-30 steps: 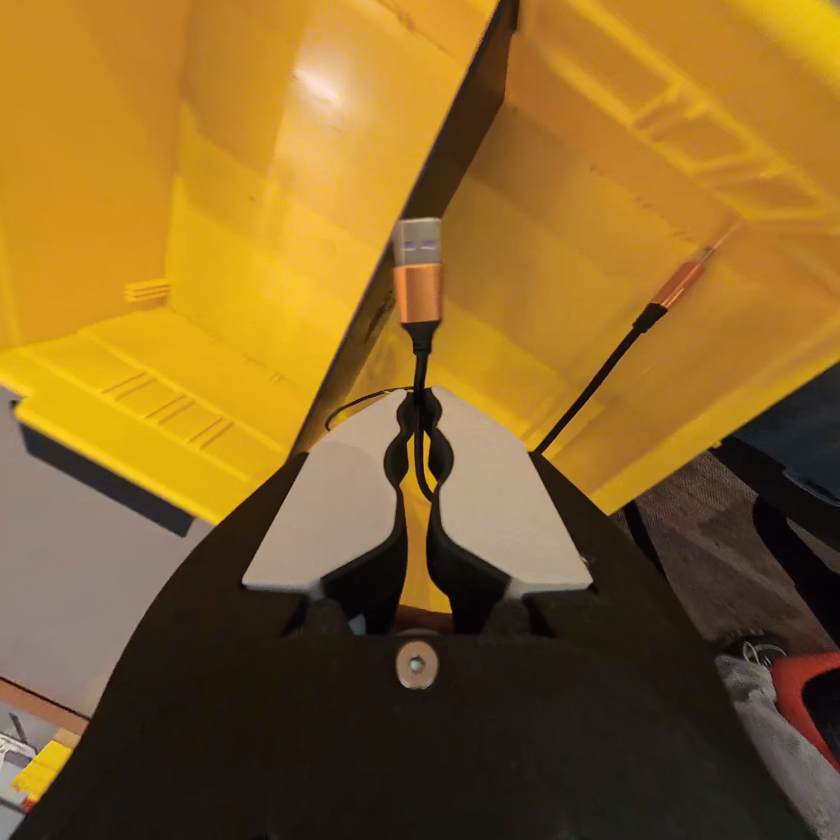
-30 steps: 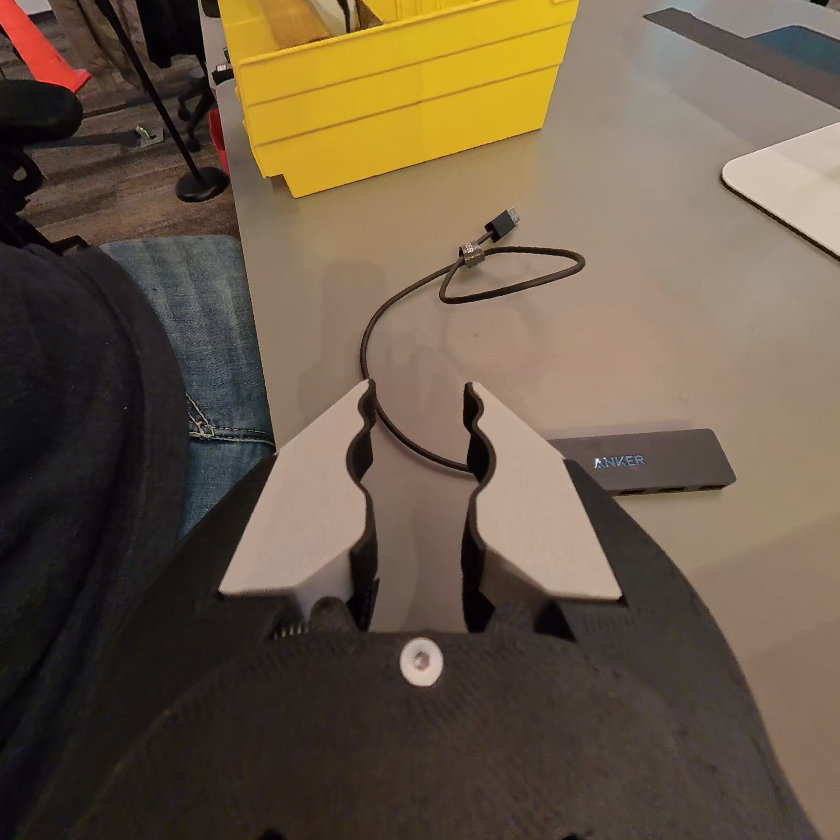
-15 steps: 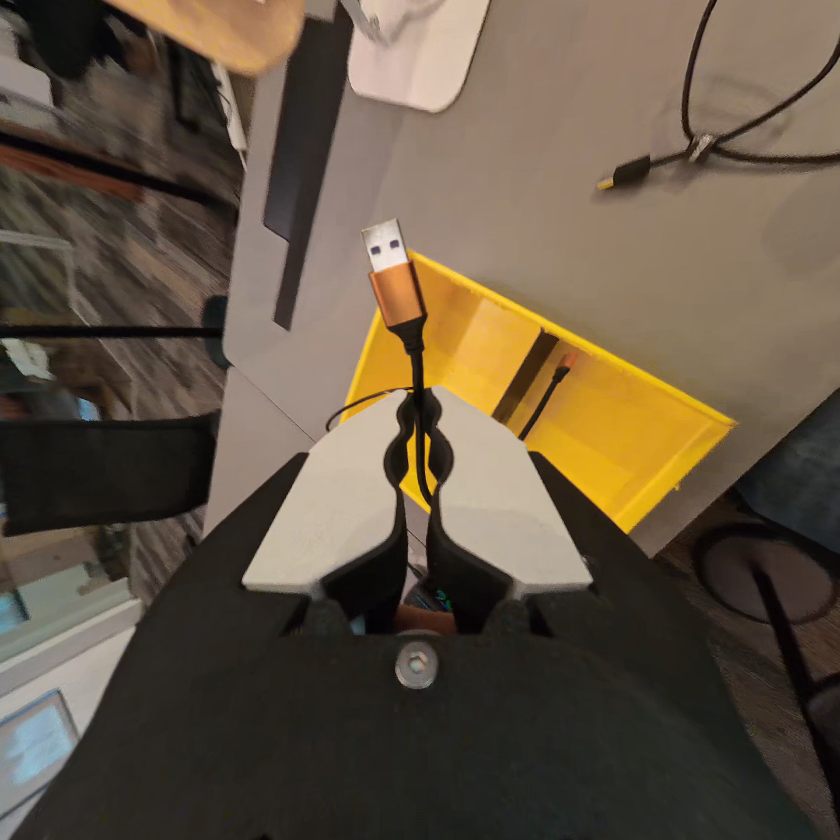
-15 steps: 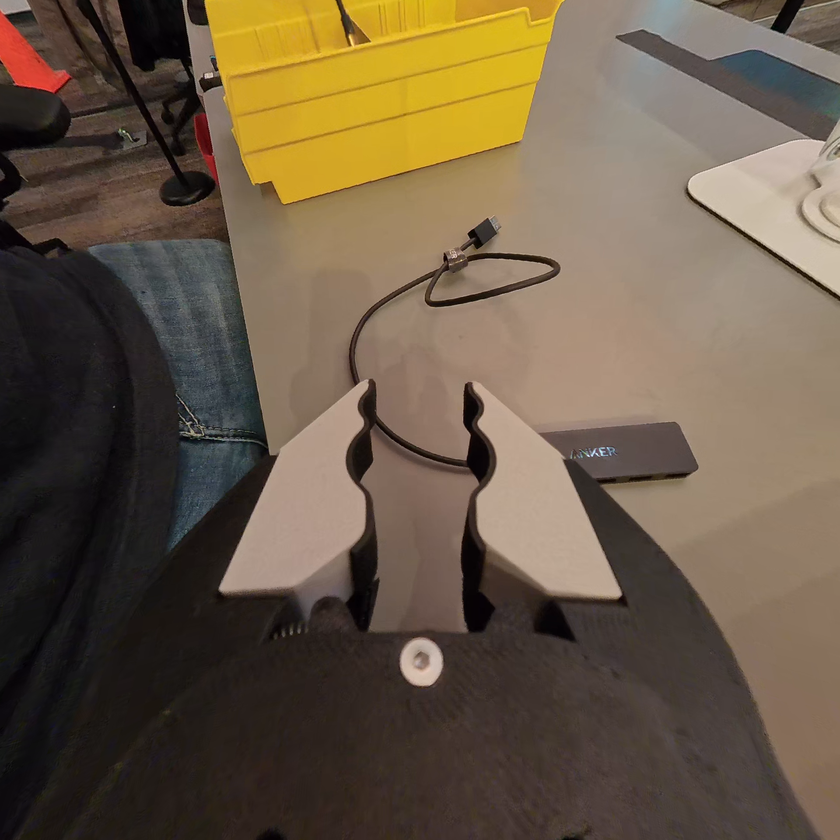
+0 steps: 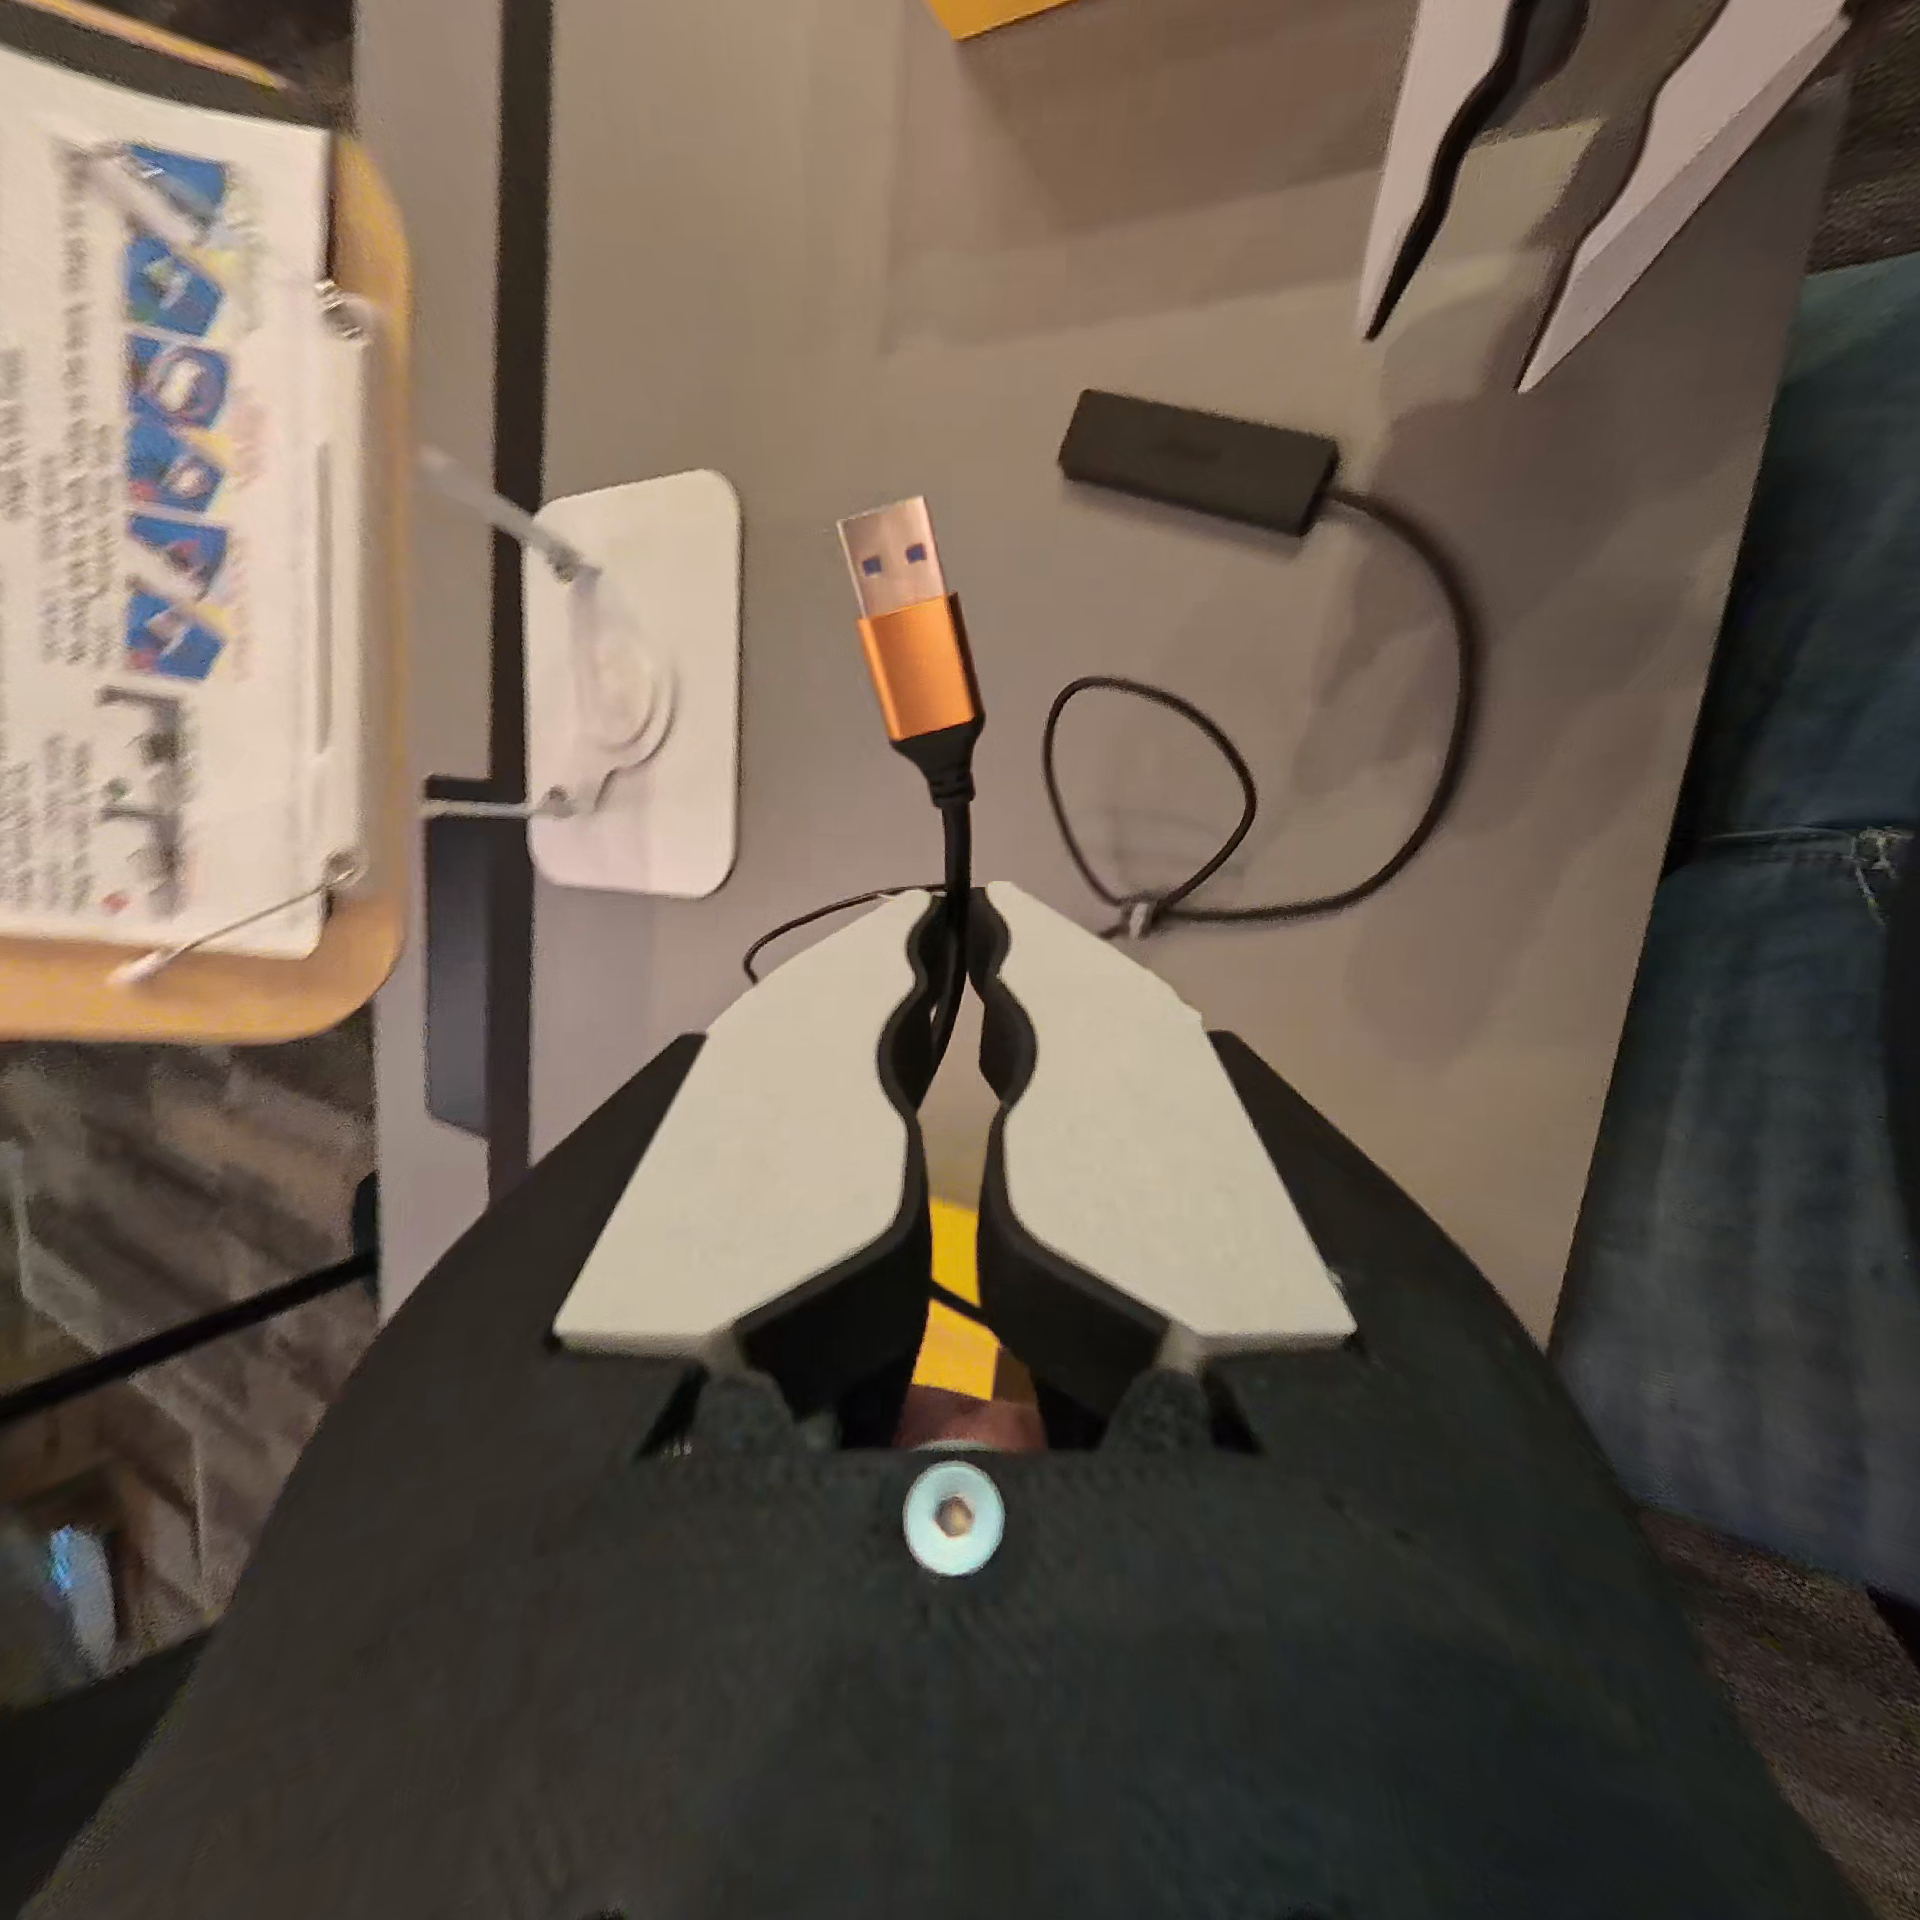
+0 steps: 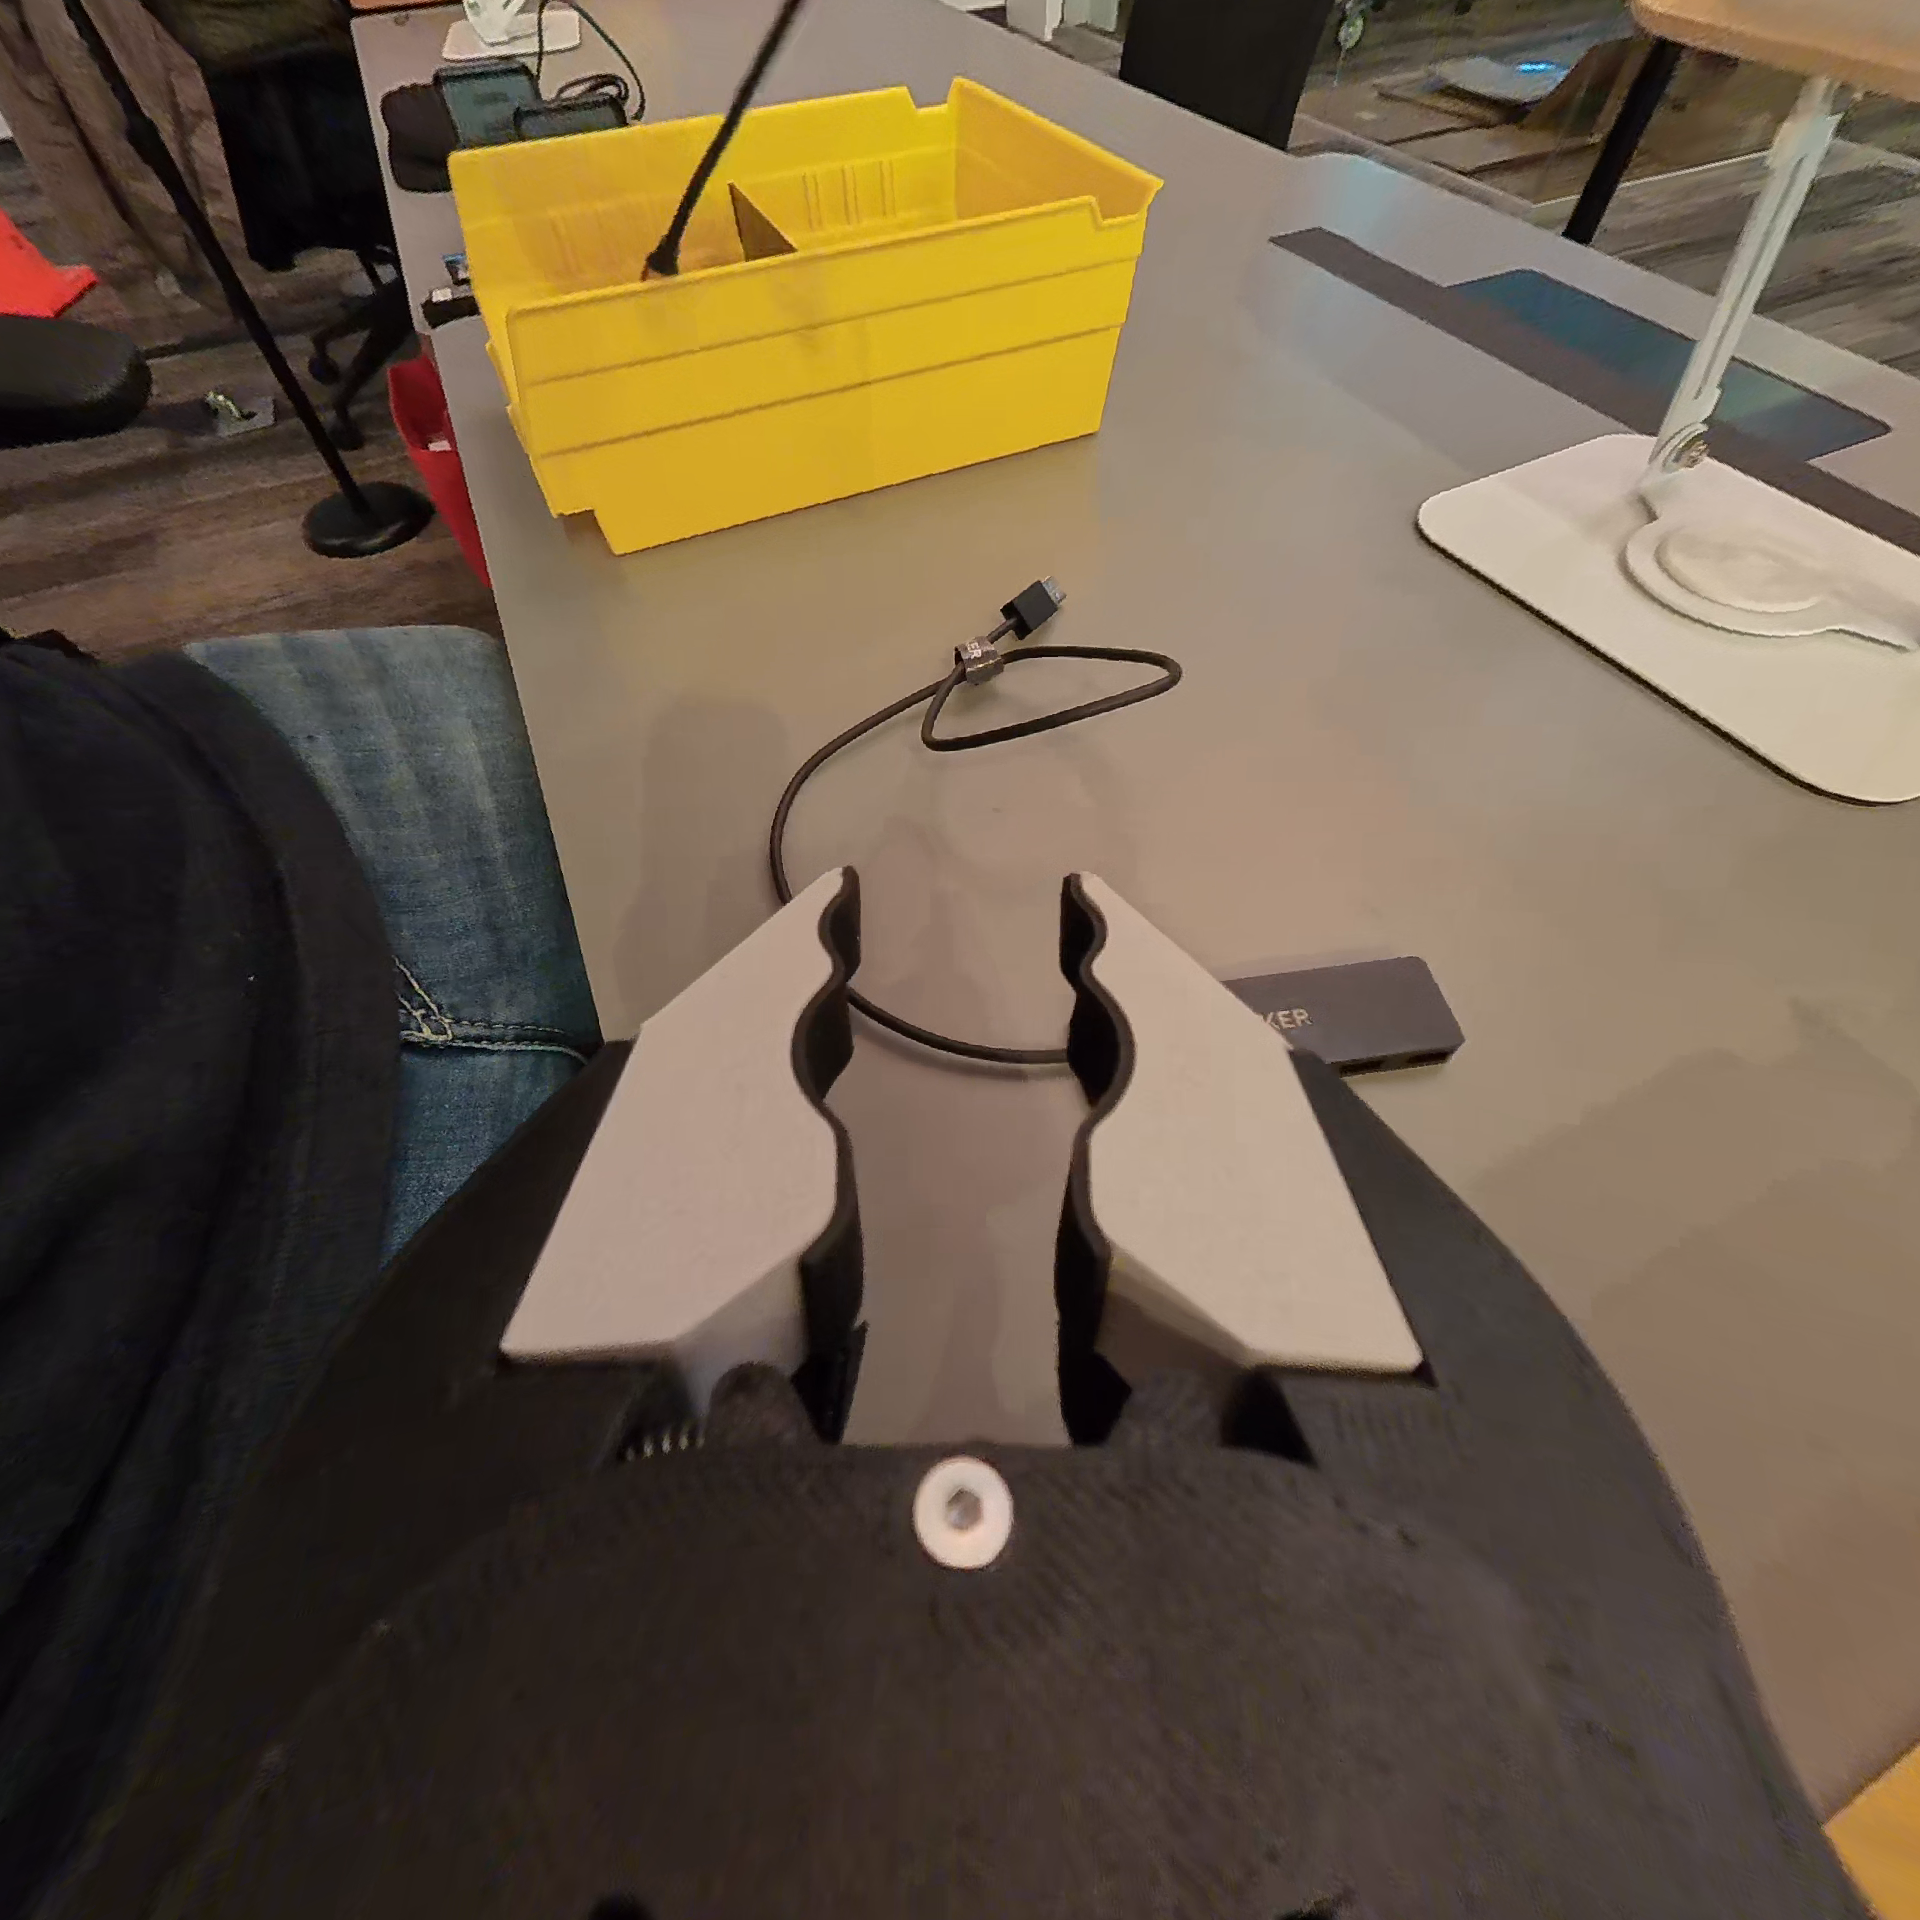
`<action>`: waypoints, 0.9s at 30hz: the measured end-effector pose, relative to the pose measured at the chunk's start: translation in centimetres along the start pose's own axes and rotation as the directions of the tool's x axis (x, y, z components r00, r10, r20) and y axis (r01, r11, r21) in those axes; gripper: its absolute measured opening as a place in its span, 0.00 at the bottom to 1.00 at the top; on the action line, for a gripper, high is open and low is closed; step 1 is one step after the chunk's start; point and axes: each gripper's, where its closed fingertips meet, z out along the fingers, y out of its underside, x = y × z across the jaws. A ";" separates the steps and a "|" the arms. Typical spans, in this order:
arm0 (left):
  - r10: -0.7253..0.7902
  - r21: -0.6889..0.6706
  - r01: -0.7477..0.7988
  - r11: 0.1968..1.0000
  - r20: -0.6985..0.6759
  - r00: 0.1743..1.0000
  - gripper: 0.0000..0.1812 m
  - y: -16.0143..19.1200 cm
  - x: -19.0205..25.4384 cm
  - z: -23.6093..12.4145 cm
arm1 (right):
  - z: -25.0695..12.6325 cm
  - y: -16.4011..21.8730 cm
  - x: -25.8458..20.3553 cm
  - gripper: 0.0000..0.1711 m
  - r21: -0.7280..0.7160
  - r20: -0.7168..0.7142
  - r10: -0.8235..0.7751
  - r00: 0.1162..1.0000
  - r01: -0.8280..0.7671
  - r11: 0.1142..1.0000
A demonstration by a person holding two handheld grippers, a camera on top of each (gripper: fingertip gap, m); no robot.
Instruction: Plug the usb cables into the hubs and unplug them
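My left gripper (image 5: 961, 902) is shut on the black cord of a USB cable. Its orange-sleeved plug (image 5: 912, 623) sticks up past the fingertips, high above the grey table (image 5: 1039, 260). A black hub (image 5: 1195, 462) lies flat on the table beyond the plug and to its right, its own black cable (image 5: 1351, 831) looped beside it. My right gripper (image 6: 961, 894) is open and empty, low over the table, with the hub (image 6: 1371, 1013) just right of its right finger and the hub's cable (image 6: 904, 727) running between the fingers. The right gripper also shows in the left wrist view (image 5: 1455, 348).
A yellow divided bin (image 6: 810, 395) stands at the table's far left, with the held cable's black cord (image 6: 717, 156) rising out of it. A white stand base (image 6: 1662, 592) sits at right, holding a board with a paper sheet (image 5: 177, 520). A person's jeans (image 6: 436, 862) are at the table's left edge. Spacing between my two grippers at the tips: around 20 centimeters.
My left gripper has lifted the orange plug out of the yellow bin and swung over the table toward the hub. My right gripper has stayed open near the hub and shifted slightly.
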 end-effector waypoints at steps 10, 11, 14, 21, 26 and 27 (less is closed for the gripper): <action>0.109 0.030 -0.105 0.994 -0.187 0.976 0.02 -1.5 6.7 13.1 | -1.4 -1.8 1.9 0.21 0.089 -0.078 0.012 0.997 -0.006 0.996; 0.115 0.021 -0.113 0.993 -0.187 0.976 0.02 -1.5 7.1 14.3 | -1.3 -1.8 2.0 0.21 0.084 -0.075 0.018 0.997 -0.012 0.996; 0.129 -0.005 -0.133 0.991 -0.217 0.968 0.02 -0.8 8.2 16.4 | -0.4 -1.0 2.4 0.22 0.040 -0.086 0.008 0.996 -0.005 0.999; 0.063 -0.075 -0.076 0.994 -0.165 0.984 0.02 2.5 6.7 18.5 | 2.1 0.5 3.0 0.24 -0.017 -0.052 0.028 0.998 -0.029 0.999; 0.005 -0.128 -0.020 0.992 -0.118 0.993 0.02 4.8 5.8 18.3 | 4.2 0.1 3.7 0.22 -0.059 -0.047 -0.021 0.999 0.018 0.998; 0.001 -0.151 -0.017 0.988 -0.103 0.995 0.02 5.5 5.6 18.1 | 4.6 0.0 4.1 0.20 -0.071 -0.052 -0.037 0.998 0.034 0.997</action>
